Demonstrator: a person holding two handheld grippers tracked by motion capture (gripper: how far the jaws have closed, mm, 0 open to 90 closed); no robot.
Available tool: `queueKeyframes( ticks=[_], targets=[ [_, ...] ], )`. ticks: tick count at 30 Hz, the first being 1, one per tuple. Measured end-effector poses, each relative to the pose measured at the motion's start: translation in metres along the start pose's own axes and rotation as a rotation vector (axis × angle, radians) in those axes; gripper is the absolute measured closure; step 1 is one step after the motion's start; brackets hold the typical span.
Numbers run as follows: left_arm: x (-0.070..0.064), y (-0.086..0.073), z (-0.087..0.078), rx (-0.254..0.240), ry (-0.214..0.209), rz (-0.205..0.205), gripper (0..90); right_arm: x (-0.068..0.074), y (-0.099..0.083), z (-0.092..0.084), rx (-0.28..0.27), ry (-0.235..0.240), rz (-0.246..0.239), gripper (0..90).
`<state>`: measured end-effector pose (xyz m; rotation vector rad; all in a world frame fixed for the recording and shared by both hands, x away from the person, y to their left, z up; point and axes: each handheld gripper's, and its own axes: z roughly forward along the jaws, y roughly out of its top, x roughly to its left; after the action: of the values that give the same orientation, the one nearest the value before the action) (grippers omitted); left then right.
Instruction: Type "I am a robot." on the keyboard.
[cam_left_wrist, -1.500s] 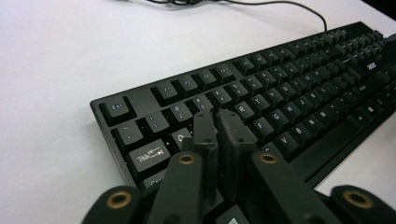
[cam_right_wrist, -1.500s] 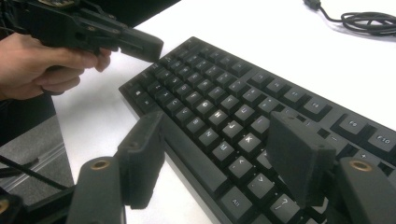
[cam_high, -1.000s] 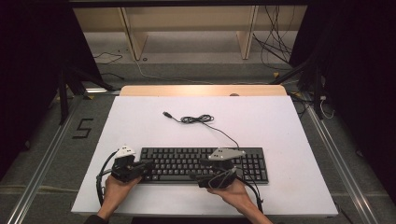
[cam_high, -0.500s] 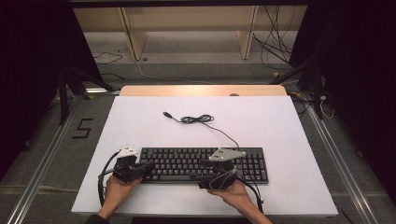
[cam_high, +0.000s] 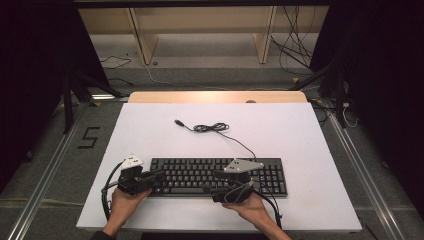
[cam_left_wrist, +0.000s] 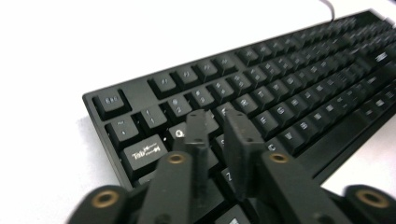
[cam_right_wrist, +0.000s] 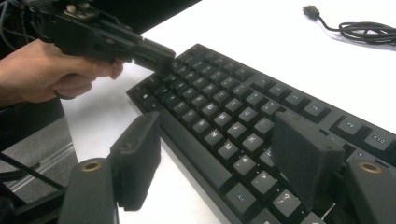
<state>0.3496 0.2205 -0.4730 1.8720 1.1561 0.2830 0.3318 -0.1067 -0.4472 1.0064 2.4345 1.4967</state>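
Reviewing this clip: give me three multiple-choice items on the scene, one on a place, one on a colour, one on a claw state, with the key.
1. Where does the keyboard's cable lie?
A. coiled on the table beyond the keyboard
B. under the keyboard
C. hanging off the table's right edge

2. What colour is the table top?
A. black
B. white
C. green

3. How does the right claw stand?
A. shut on the cable
B. shut on a key
C. open, jaws wide apart over the keyboard's near edge

Key: 1 A, the high view shows the coil and plug past the keyboard. 2 B, the surface reads white. 3 C, the right gripper view shows keys between its spread jaws.
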Motion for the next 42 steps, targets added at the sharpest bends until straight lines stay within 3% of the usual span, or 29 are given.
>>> queueKeyframes(
  ticks=[9,16,25,36,42],
  targets=[
    [-0.003,0.001,-0.014,-0.088,-0.052,-0.021,48.1,0.002,-0.001,0.003,0.001,0.006,-0.009,33.0],
    [-0.005,0.001,-0.018,-0.133,-0.073,-0.025,34.7,0.003,0.000,0.006,-0.002,0.017,-0.007,33.5],
    [-0.006,0.001,-0.020,-0.161,-0.087,-0.026,28.0,0.004,-0.001,0.017,0.020,0.029,-0.015,35.5],
    [-0.007,0.001,-0.021,-0.172,-0.092,-0.023,26.8,0.006,0.000,0.032,0.075,0.022,-0.019,54.0],
    [-0.008,0.001,-0.022,-0.175,-0.095,-0.019,26.3,0.007,-0.002,0.039,0.101,0.014,-0.031,70.4]
  ],
)
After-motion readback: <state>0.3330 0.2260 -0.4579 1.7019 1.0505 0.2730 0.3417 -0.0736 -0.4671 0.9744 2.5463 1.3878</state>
